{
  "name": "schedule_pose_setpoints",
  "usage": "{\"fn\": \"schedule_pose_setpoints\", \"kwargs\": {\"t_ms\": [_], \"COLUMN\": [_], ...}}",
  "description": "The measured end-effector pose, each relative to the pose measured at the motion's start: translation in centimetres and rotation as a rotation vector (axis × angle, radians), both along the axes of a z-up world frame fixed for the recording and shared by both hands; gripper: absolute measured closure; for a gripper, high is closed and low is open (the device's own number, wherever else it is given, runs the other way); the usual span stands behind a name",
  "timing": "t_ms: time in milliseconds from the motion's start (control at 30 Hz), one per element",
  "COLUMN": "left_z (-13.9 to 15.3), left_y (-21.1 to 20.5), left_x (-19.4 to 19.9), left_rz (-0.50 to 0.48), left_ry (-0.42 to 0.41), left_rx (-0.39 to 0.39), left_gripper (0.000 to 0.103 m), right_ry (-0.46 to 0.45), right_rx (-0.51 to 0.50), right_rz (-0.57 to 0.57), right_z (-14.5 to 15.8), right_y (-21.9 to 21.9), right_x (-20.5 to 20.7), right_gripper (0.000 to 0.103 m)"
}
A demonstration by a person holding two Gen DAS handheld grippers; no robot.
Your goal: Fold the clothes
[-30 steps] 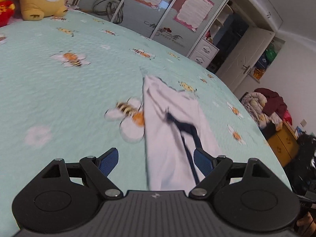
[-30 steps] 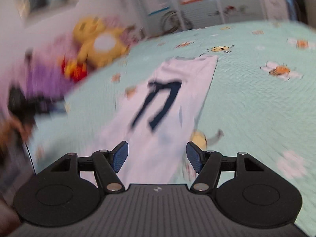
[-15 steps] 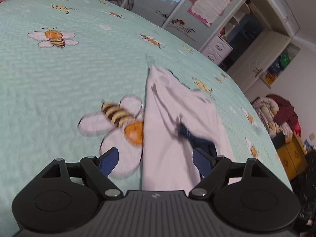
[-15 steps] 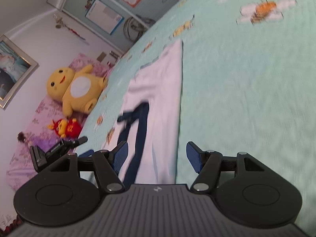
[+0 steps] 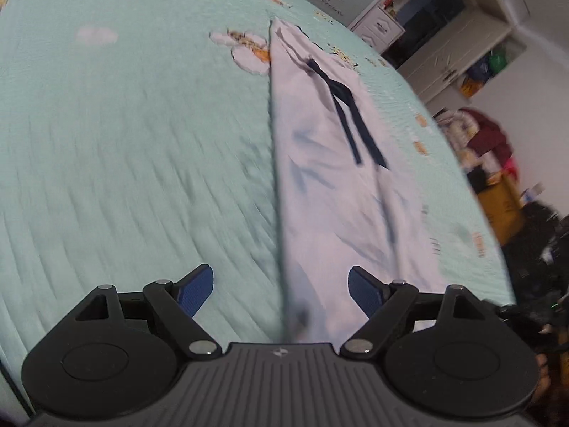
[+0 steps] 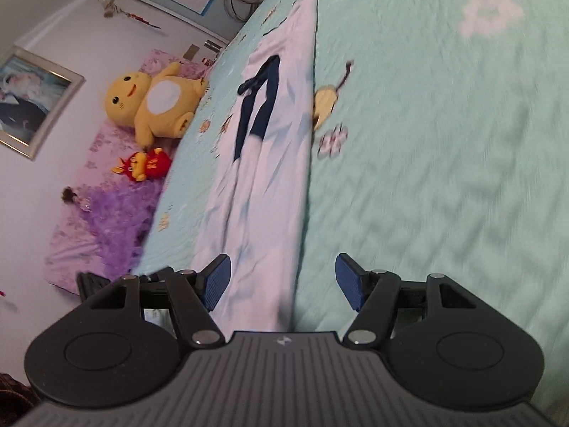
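A white garment (image 5: 320, 185) folded into a long strip, with two dark blue ribbons (image 5: 350, 121) on top, lies on the mint bedspread (image 5: 124, 163). My left gripper (image 5: 281, 290) is open, low over the strip's near end, its left edge running between the blue pads (image 5: 197, 290). In the right wrist view the same garment (image 6: 263, 192) stretches away with its ribbons (image 6: 258, 106). My right gripper (image 6: 282, 283) is open just above the strip's near end, straddling its right edge. Neither pair of pads presses on cloth.
The bedspread (image 6: 444, 142) has bee and flower prints. A yellow plush toy (image 6: 153, 103), a small red toy (image 6: 145, 165) and purple bedding (image 6: 103, 224) sit past the bed's head. A wardrobe (image 5: 437, 35) and a pile of clothes (image 5: 476, 142) stand beyond the far side.
Both grippers have dropped toward the near end of the strip and rolled. The garment now fills more of each view. Jaws look as wide as before.
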State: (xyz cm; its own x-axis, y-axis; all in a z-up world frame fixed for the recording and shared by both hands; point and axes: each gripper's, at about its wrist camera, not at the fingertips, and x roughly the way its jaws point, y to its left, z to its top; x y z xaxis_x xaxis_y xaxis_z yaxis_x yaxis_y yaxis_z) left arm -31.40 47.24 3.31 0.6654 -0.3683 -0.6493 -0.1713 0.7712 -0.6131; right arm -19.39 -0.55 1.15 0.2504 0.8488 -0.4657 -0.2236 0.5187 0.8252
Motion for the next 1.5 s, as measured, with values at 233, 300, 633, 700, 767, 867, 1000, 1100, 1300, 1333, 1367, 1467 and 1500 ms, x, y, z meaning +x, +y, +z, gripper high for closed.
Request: {"fn": "schedule_pose_setpoints", "kwargs": {"t_ms": [233,300,633,700,767,867,1000,1100,1300,1333,1367,1467,1500], "left_z": [-1.5,-2.2,-2.4,-2.2,-1.6,0.3,3.3,3.1,-0.6,-0.8,-1.0,-1.1,-1.1], "left_y": [-1.1,-0.7,-1.4,-1.5,-2.0,-3.6,-8.7,-13.1,-18.2,-18.4,-18.6,-18.6,-18.6], "left_x": [-1.3,-1.4,-1.2,-1.2,-1.4,-2.2,-4.4,-5.8,-5.3,-5.2,-5.1,-4.9,-4.7], "left_rz": [0.001,0.025,-0.009,-0.007,-0.011,-0.045,-0.189,-0.359,-0.572,-0.581,-0.587,-0.594,-0.595], "left_ry": [0.045,0.05,0.057,0.059,0.056,0.024,-0.123,-0.254,-0.334,-0.341,-0.345,-0.35,-0.351], "left_rx": [-0.22,-0.29,-0.344,-0.329,-0.259,-0.082,0.393,0.703,0.979,0.999,1.021,1.043,1.047], "left_gripper": [0.017,0.017,0.018,0.019,0.028,0.029,0.029,0.028,0.027,0.027,0.024,0.023,0.022], "right_ry": [0.113,0.137,0.189,0.187,0.162,-0.004,-0.389,-0.733,-1.123,-1.152,-1.177,-1.257,-1.286], "right_rx": [0.091,0.125,0.151,0.151,0.12,-0.016,-0.291,-0.465,-0.649,-0.666,-0.676,-0.708,-0.72], "right_rz": [0.061,0.046,0.055,0.062,0.074,0.114,0.17,0.27,0.442,0.449,0.455,0.477,0.486], "right_z": [-1.7,-2.1,-3.4,-3.4,-3.0,-0.8,3.2,4.5,3.2,2.9,2.6,2.0,1.9], "right_y": [1.5,1.2,1.2,1.2,1.4,2.1,3.8,6.1,10.2,10.7,10.9,11.5,11.6], "right_x": [-2.3,-2.3,-1.2,-1.3,-1.5,-2.8,-6.8,-10.7,-14.8,-14.9,-15.0,-15.3,-15.4], "right_gripper": [0.038,0.038,0.069,0.069,0.069,0.068,0.055,0.052,0.052,0.052,0.052,0.052,0.052]}}
